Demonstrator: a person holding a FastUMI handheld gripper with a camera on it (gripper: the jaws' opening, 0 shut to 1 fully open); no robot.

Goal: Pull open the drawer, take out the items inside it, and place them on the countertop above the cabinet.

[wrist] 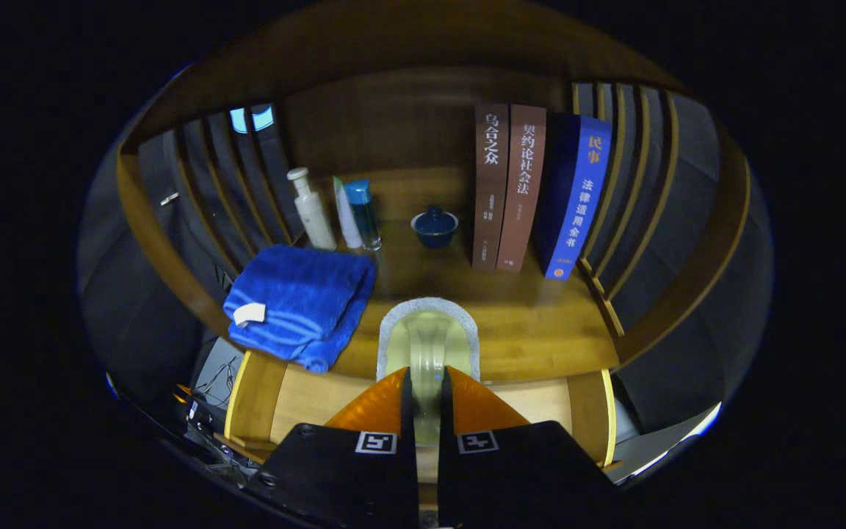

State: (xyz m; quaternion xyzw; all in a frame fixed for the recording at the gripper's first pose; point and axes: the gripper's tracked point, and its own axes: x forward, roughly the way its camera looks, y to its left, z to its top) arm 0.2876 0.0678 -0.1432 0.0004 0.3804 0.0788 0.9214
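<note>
Where the two fingers (424,389) come close together, a pale sponge (429,345) with a grey scouring edge stands pinched between them, both fingers pressing on its lower part and its rounded top rising just ahead of the tips. The sponge is held over the front edge of the wooden bench (526,323), and I cannot tell whether it touches the wood. Below the bench edge the open drawer (305,400) shows its light wooden bottom and side walls to either side of the fingers.

On the bench, left of the sponge, a folded blue towel (298,301) lies with a white tag on its near corner and its front fold hanging a little over the bench edge. Behind the towel stand a white bottle (311,209), a slim white tube (346,217) and a clear bottle with a blue cap (363,213), close together. Beyond the sponge, near the back, sits a small dark blue lidded cup (435,226). To its right three books stand upright, side by side: two brown books (507,187) and a blue book (577,198) leaning slightly against slatted wooden sides.
</note>
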